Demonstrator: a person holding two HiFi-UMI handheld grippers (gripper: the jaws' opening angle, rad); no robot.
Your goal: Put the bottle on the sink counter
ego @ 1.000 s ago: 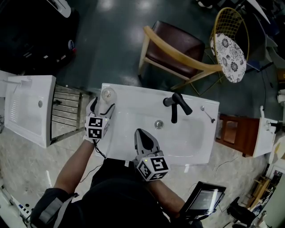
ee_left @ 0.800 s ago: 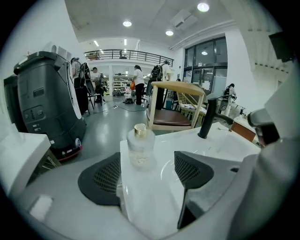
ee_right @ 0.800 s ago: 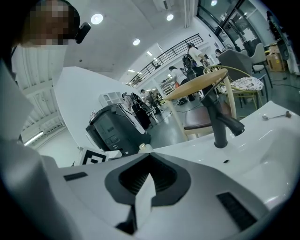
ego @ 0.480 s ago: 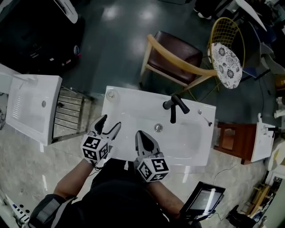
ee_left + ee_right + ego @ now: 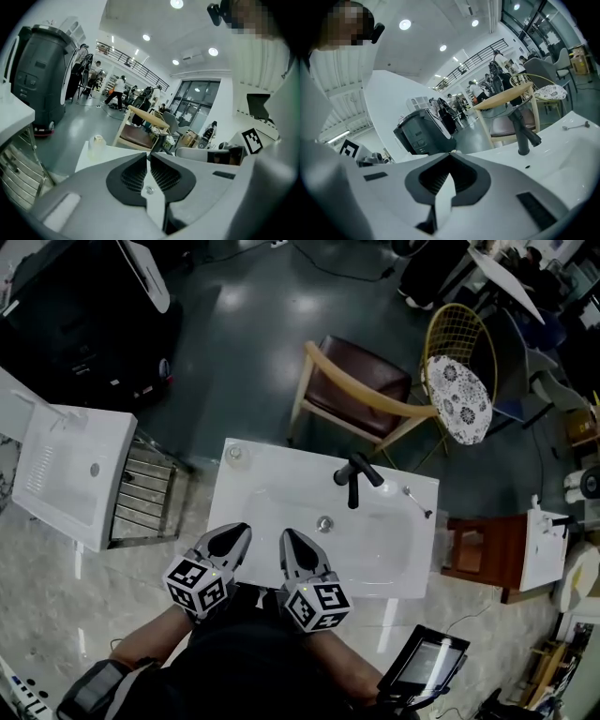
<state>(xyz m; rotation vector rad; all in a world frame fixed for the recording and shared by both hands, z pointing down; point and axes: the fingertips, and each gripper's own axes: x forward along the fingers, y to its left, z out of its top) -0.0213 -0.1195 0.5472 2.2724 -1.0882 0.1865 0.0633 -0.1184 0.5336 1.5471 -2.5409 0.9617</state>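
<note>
Place: big open showroom-like hall | Signs: loose white sink counter (image 5: pixel 244 491) before left gripper (image 5: pixel 236 532); second white basin unit (image 5: pixel 66 465) to its left; wood-framed brown chair (image 5: pixel 361 381) beyond; balcony railing (image 5: pixel 126 61), ceiling spotlights (image 5: pixel 177 3).

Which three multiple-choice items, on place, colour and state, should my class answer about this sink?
1. Where on the sink counter is the bottle, as the person sees it? A far right corner B far left corner C near right corner
2. What colour is the tap? A gold B white C black
3. How is the left claw? A shut, empty B shut on the bottle C wide open
B: it stands there. C: it is black. A: its jaws have just been closing and meet with nothing between.
</note>
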